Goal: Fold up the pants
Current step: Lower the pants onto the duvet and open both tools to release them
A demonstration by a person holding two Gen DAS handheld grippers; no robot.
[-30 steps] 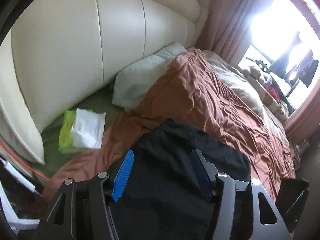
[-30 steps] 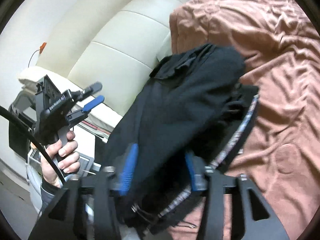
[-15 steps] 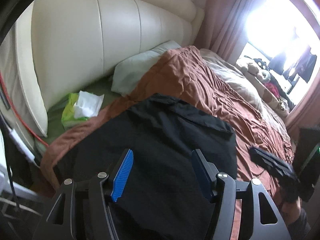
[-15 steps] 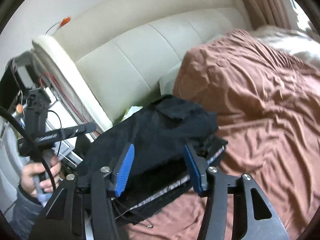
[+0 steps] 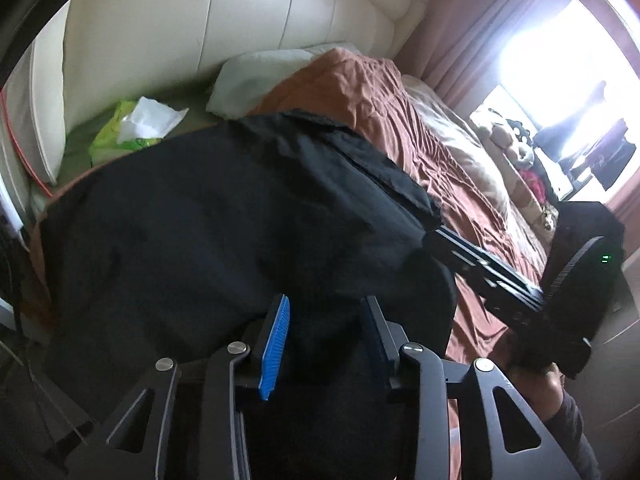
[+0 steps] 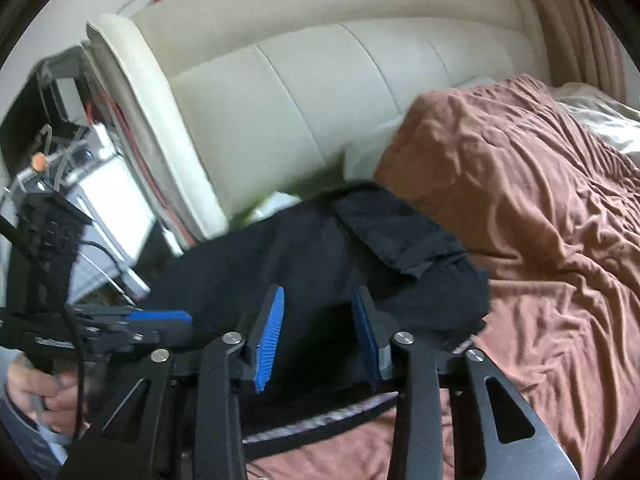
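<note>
You're mid-fold: both the left gripper (image 5: 324,336) and right gripper (image 6: 320,330) are closing around the black pants (image 5: 224,216) at 6 o'clock on the brown bedspread (image 6: 540,200), not yet clamped, so next pinch firmly before lifting

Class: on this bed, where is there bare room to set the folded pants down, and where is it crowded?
Free: the brown blanket right of the black pants. Crowded: the green strip by the headboard, holding a tissue pack and pillow, and the far end by the window, with toys.
</note>
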